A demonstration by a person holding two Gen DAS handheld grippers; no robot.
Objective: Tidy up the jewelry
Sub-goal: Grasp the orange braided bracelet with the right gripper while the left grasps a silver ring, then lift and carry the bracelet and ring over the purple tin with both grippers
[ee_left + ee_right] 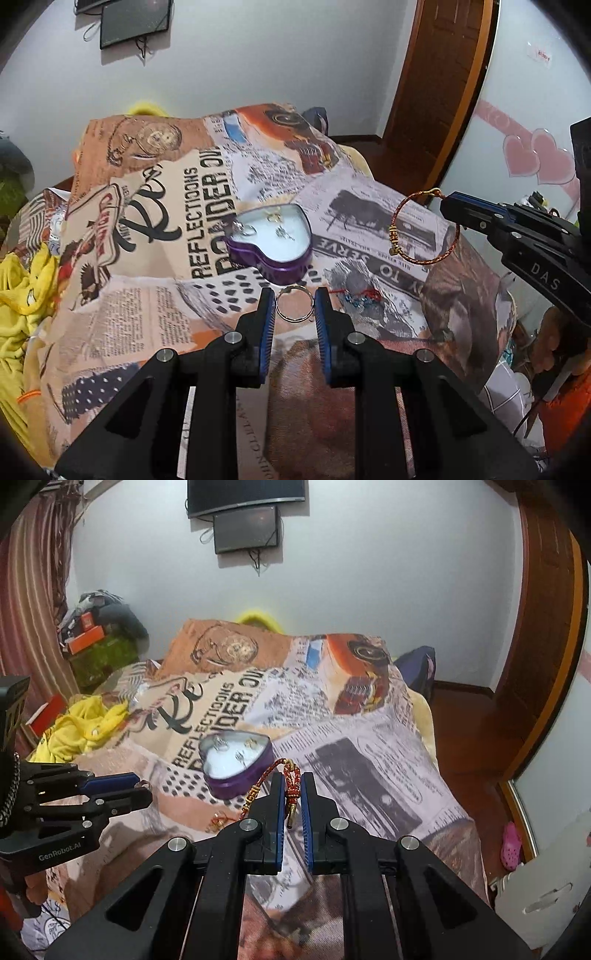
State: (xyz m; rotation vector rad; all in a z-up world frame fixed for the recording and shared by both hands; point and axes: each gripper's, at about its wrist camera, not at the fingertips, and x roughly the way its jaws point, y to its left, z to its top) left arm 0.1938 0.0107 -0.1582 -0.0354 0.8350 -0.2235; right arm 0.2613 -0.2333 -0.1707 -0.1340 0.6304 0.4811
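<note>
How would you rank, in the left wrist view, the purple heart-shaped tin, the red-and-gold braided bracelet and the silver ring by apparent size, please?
1. Purple heart-shaped tin.
2. Red-and-gold braided bracelet, hanging from the right gripper.
3. Silver ring, though it sits nearest the camera, between the left gripper's fingers.

Purple heart tin [274,245] open, small pieces inside; silver ring [294,304] below it; red-gold bracelet [424,227] lifted.

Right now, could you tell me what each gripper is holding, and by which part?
The right gripper pinches the red-and-gold bracelet at its clasp end. The left gripper holds the silver ring by its outer sides.
</note>
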